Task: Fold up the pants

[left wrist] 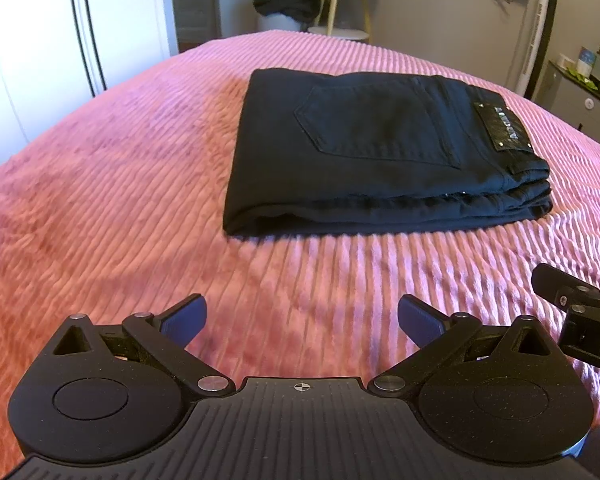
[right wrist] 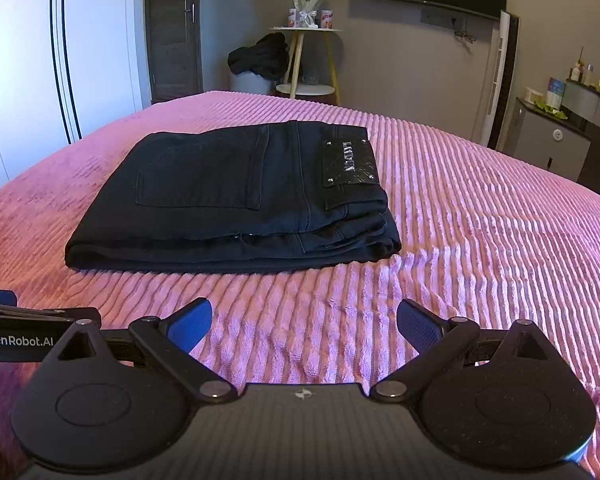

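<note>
- Left wrist view: the pants [left wrist: 380, 152] are seen folded in a stack near the middle of the bed [left wrist: 100, 200], apparently finished.
- Both the left gripper [left wrist: 302, 320] and right gripper [right wrist: 304, 326] are held with jaws apart, empty, short of the stack.
- The layers could be knocked askew if the near edge were snagged.
</note>
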`<action>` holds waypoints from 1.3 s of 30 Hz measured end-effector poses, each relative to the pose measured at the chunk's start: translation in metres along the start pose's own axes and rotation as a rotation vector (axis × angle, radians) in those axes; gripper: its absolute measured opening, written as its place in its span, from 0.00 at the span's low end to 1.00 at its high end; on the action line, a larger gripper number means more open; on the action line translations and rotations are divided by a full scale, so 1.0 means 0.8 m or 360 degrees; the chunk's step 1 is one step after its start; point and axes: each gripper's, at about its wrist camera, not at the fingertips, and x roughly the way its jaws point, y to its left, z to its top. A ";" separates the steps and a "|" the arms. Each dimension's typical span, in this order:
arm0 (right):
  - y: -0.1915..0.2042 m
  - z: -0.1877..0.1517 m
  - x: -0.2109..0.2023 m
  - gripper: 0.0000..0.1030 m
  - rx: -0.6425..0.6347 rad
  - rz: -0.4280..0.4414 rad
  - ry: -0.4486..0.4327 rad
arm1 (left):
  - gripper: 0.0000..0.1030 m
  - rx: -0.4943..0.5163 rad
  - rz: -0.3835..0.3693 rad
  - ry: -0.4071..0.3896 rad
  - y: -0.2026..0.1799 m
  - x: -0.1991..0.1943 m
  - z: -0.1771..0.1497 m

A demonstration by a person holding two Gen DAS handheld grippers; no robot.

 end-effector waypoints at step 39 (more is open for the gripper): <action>0.000 0.000 -0.002 0.96 -0.0012 -0.0004 -0.0007 | 1.00 0.0025 -0.0008 -0.0013 0.000 -0.002 0.001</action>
